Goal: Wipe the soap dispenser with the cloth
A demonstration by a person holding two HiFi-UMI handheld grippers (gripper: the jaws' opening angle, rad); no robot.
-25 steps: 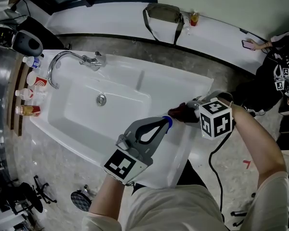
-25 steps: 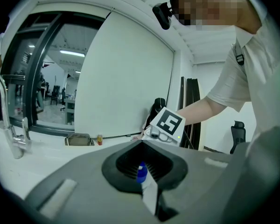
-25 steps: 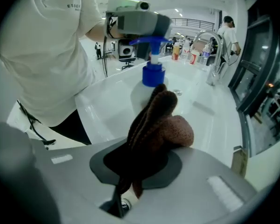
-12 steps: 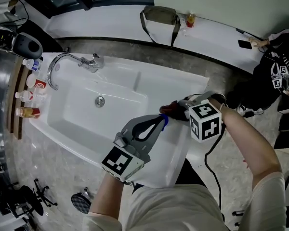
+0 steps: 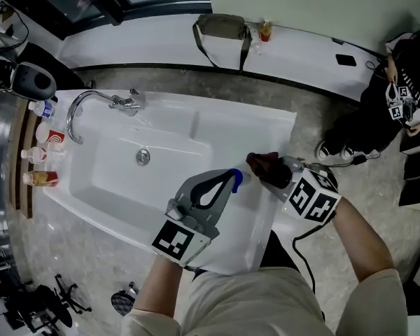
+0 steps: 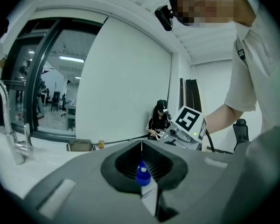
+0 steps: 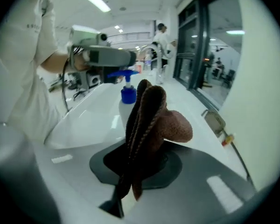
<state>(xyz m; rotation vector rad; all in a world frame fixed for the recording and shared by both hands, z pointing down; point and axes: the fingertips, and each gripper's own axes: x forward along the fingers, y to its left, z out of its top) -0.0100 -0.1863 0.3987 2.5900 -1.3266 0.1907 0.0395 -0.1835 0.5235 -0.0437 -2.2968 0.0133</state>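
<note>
clamping a white soap dispenser with a blue pump (image 5: 236, 179), the left gripper (image 5: 231, 182) is above the white sink (image 5: 119, 187); the right gripper (image 5: 278, 173) pinches a brown cloth (image 5: 264, 164) just beside it.

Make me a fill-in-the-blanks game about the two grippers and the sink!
1. The left gripper is shut on the soap dispenser, which has a ____ top.
2. The right gripper is shut on a ____ cloth.
3. In the head view, the faucet stands at the ____ end of the sink.

Missing words: blue; brown; left
</note>
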